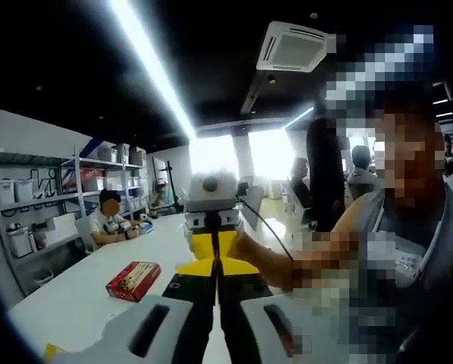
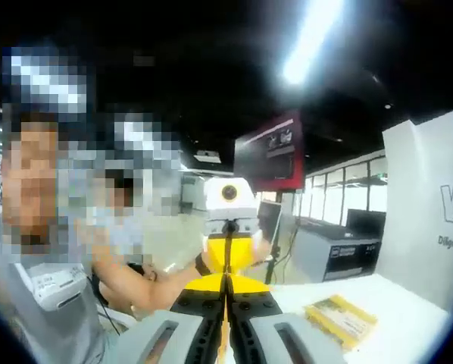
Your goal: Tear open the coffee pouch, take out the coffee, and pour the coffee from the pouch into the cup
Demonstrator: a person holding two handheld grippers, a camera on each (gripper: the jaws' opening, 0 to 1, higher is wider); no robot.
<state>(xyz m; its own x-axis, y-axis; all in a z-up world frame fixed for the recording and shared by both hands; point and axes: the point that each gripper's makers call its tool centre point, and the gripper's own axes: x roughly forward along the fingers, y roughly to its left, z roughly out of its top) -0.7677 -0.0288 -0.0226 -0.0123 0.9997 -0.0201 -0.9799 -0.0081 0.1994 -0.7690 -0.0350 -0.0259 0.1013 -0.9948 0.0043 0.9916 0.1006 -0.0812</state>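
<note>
- Two grippers meet tip to tip in mid-air above the white table [image 1: 75,303]: the left gripper [image 1: 215,267] and the right gripper [image 2: 226,294].
- Both sets of jaws appear closed together; whether a coffee pouch is pinched between them cannot be told.
- A red box [image 1: 133,280] lies on the table; a yellow box [image 2: 340,319] lies apart.
- Judgement: for a clean tear, grip close together on the pouch edge, then pull the hands apart steadily.

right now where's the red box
In the left gripper view the red box lies flat on the white table, left of the yellow pouch pinched between both grippers.
</note>
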